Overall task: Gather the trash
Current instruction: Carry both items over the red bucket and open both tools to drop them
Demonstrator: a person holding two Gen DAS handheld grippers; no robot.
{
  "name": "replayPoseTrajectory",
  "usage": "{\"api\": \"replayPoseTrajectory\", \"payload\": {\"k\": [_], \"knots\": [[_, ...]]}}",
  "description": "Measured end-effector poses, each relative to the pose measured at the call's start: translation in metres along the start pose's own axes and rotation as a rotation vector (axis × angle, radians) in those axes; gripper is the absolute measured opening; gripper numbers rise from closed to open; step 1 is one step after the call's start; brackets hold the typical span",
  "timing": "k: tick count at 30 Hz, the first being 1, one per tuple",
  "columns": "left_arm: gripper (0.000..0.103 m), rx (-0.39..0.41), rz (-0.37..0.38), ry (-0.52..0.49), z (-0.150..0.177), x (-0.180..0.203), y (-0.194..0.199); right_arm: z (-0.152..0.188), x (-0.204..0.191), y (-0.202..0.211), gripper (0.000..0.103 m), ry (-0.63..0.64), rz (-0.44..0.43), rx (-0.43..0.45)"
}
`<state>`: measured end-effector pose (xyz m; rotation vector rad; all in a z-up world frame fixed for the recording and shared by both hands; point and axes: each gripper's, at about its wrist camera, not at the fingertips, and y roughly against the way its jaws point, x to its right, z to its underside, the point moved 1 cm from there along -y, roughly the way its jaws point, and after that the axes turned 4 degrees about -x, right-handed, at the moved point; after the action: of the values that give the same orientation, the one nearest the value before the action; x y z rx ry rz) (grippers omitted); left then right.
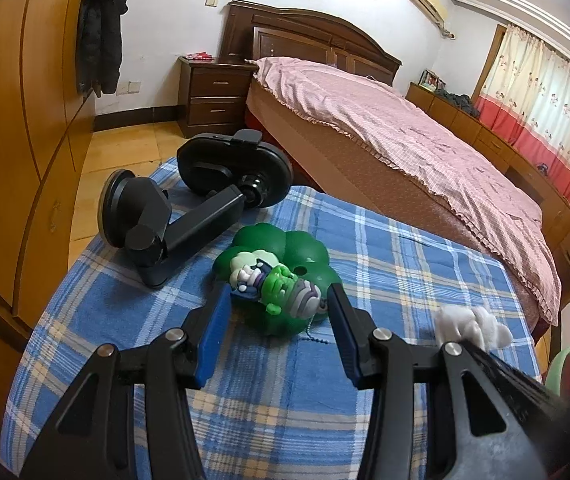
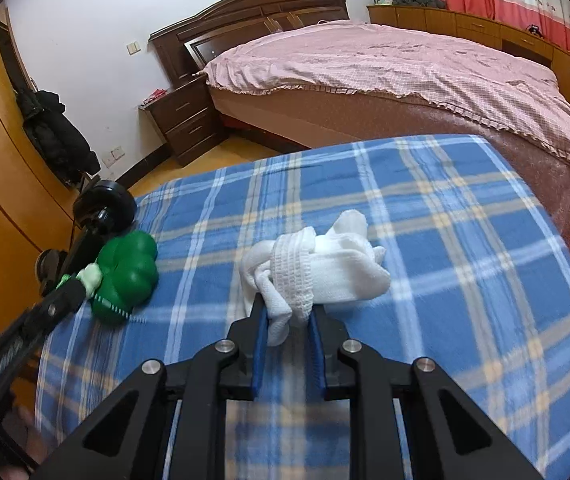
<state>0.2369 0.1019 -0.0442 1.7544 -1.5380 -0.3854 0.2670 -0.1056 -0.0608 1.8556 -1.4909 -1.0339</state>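
A green cloud-shaped toy with a small figure on it [image 1: 281, 276] lies on the blue plaid cloth [image 1: 269, 392]. My left gripper [image 1: 279, 300] is open, its blue pads on either side of the toy's near edge. A white bundled sock [image 2: 317, 272] lies mid-cloth in the right wrist view. My right gripper [image 2: 287, 312] is shut on the sock's near end. The sock also shows at the right in the left wrist view [image 1: 473, 324]. The green toy shows at the left in the right wrist view [image 2: 127, 276], with the left gripper's finger [image 2: 57, 304] on it.
A black suction-cup phone holder [image 1: 193, 200] lies at the cloth's far left. Beyond the cloth stands a bed with a pink cover [image 1: 405, 128], a dark nightstand [image 1: 213, 96] and a wooden wardrobe [image 1: 13, 140] on the left. A green basin rim [image 1: 561, 368] shows at the right.
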Motion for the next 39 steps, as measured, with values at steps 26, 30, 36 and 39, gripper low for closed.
{"api": "replayPoseTrajectory", "payload": {"k": [26, 30, 36, 39], "knots": [[0.050, 0.003, 0.140, -0.091, 0.021, 0.059, 0.063, 0.055, 0.059, 0.127, 0.021, -0.062, -0.018, 0.106], [0.050, -0.009, 0.172, -0.108, 0.029, 0.073, 0.075, 0.060, 0.067, 0.143, 0.021, -0.075, -0.020, 0.124], [0.050, -0.017, 0.210, -0.151, 0.043, 0.097, 0.093, 0.073, 0.087, 0.169, 0.021, -0.100, -0.018, 0.159], [0.050, -0.020, 0.227, -0.171, 0.049, 0.109, 0.102, 0.080, 0.097, 0.181, 0.021, -0.118, -0.016, 0.175]]}}
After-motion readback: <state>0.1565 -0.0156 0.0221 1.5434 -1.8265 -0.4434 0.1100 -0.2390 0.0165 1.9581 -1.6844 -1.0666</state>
